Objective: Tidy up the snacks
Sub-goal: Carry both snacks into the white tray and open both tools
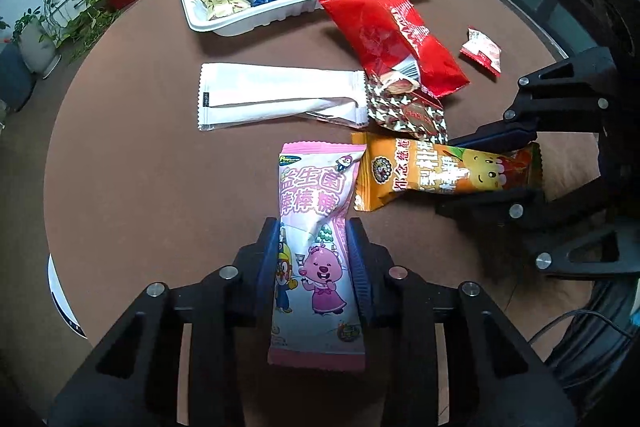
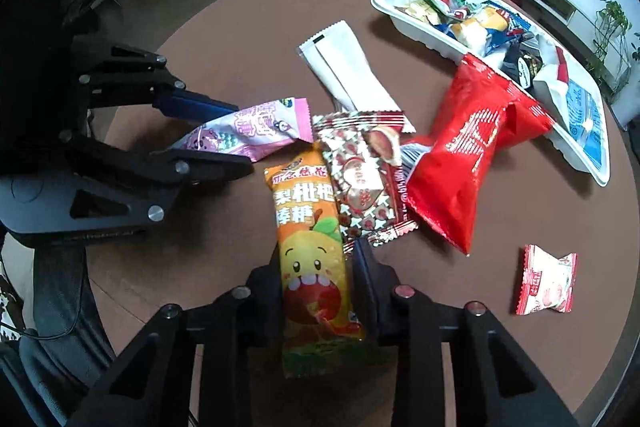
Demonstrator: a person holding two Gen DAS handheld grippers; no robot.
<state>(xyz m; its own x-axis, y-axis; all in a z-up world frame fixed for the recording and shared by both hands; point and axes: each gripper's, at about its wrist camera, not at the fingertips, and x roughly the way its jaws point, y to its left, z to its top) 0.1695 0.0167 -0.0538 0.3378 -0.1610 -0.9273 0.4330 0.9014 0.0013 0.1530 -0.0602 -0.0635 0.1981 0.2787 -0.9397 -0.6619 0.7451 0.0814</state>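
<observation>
Brown and round, the table [image 1: 132, 163] carries everything, and at its far side stands the white tray [image 1: 192, 11], already partly filled with small wrapped snacks. The tray lies ahead of both grippers, well apart from them. It is to the far left centre in the left wrist view and to the far right in the right wrist view.

Between the tray and the grippers there are loose packs: a red bag [image 1: 392, 39] that leans on the tray's near rim, a long white packet [image 1: 276, 95], a patterned wrapper [image 1: 412, 111] and 1 small red-white sachet [image 1: 482, 51] off to the side.

The left gripper [image 1: 316, 259] has its jaws pressed on the 2 long edges of the pink packet [image 1: 308, 211]. The long axis of this packet runs along the fingers, pointing toward the tray. The right gripper [image 2: 316, 267] grips the orange packet [image 2: 308, 227] in the same way, lengthwise between its pads, with the top end touching the patterned wrapper.

I judge that the next move is a lift and a carry forward to the tray. Both hands seem about equally far from it, so either can go first, but the red bag lies in the way of the right one.
</observation>
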